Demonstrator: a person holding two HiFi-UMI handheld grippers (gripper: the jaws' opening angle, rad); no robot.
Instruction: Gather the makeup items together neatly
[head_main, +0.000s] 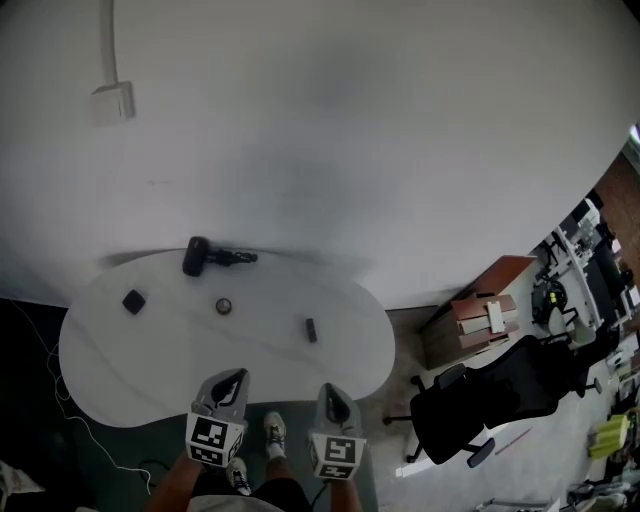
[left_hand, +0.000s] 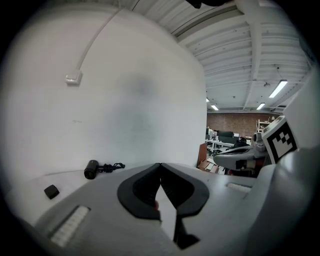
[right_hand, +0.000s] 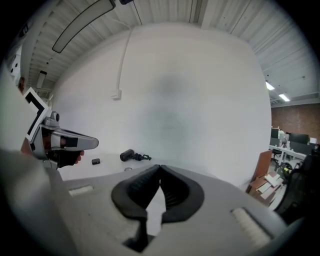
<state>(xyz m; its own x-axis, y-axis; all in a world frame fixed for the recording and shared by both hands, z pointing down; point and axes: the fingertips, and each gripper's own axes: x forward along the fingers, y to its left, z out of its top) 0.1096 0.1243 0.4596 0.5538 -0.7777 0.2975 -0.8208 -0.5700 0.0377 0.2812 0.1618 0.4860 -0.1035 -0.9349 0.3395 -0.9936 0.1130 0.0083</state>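
**Dim, Flat Light and Heavy Fisheye Bend**

The head view was dull, grey and low in contrast. The wall (head_main: 330, 130) carried a soft dark smudge near its middle, and a thin shadow ran along the far edge of the tabletop (head_main: 150, 370). The items (head_main: 134, 301) read as dark blobs with little detail. Straight lines bowed hard toward the frame edges. Both gripper views sat inside a black circular border. Ceiling strip lights (left_hand: 277, 89) glowed at the right of each, slightly blown out. The jaws, close to the lens, looked soft and shaded.
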